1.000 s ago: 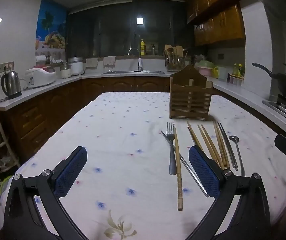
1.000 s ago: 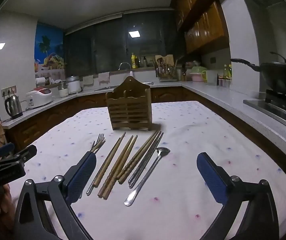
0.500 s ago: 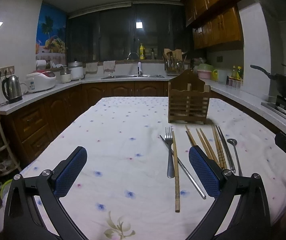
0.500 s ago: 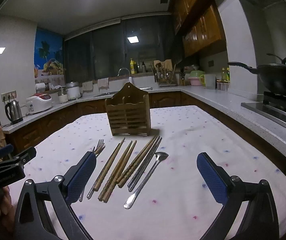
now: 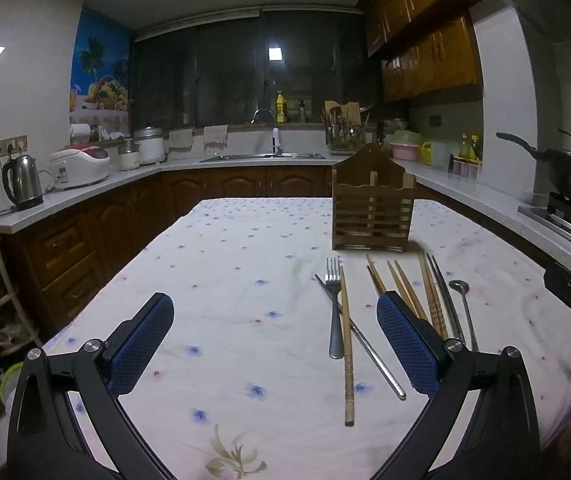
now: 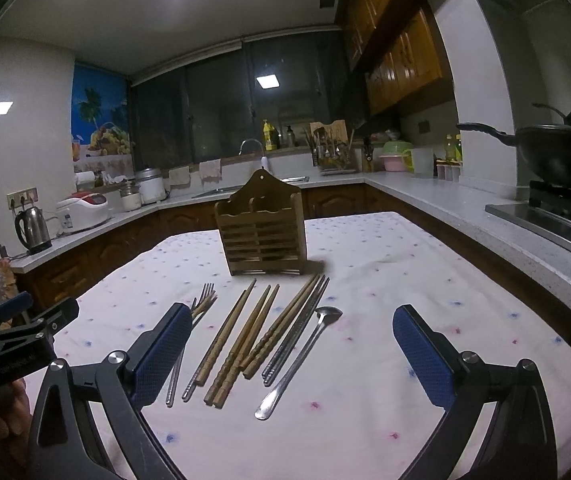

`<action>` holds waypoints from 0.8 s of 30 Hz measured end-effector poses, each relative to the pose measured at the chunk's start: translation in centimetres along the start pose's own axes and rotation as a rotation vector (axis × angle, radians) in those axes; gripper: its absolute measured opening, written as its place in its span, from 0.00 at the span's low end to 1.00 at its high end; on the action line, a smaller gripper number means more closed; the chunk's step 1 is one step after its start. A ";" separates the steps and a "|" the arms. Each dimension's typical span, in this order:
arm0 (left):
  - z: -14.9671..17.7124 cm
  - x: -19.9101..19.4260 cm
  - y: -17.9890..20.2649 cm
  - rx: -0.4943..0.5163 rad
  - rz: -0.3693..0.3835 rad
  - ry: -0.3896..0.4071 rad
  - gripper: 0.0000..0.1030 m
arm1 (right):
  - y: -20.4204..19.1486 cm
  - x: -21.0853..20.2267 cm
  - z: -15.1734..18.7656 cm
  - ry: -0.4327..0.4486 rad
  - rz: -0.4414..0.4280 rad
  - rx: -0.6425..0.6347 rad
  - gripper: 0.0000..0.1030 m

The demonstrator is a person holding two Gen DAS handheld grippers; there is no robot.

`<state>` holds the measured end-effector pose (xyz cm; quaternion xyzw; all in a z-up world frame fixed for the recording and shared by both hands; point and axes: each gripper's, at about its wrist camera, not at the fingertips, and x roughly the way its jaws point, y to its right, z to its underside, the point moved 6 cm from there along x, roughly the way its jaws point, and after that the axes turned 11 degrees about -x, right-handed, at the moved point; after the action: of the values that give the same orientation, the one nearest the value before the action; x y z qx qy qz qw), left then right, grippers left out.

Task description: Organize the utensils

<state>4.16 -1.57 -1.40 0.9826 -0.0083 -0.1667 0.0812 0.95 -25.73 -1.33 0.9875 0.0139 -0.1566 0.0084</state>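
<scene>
A wooden slatted utensil holder (image 5: 371, 208) (image 6: 263, 236) stands upright on the table, empty as far as I see. In front of it lie a metal fork (image 5: 334, 304) (image 6: 203, 296), several wooden chopsticks (image 5: 347, 344) (image 6: 241, 340), metal chopsticks (image 6: 297, 332) and a metal spoon (image 6: 305, 356) (image 5: 461, 304). My left gripper (image 5: 273, 344) is open and empty above the near table, left of the utensils. My right gripper (image 6: 291, 356) is open and empty, hovering over the near ends of the utensils.
The table carries a white flowered cloth (image 5: 225, 264). Kitchen counters ring the room, with a kettle (image 5: 21, 180) and rice cooker (image 5: 81, 164) at left, a sink (image 5: 261, 156) at the back, and a wok (image 6: 557, 156) on the stove at right.
Both views have tilted upward slightly, so the table and utensils sit lower in frame. Both grippers stay open and nothing on the table has moved.
</scene>
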 end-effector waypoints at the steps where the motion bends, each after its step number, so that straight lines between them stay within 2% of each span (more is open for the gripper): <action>1: 0.0 0.0 0.0 0.000 0.001 -0.001 1.00 | 0.0 0.0 0.0 0.000 -0.001 0.001 0.99; 24: 0.1 0.6 0.4 -0.013 0.011 -0.029 1.00 | -0.8 0.6 0.3 -0.017 -0.018 0.009 0.99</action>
<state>4.71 -2.00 -1.68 0.9795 -0.0138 -0.1806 0.0882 1.41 -24.88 -1.76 0.9861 0.0221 -0.1649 0.0026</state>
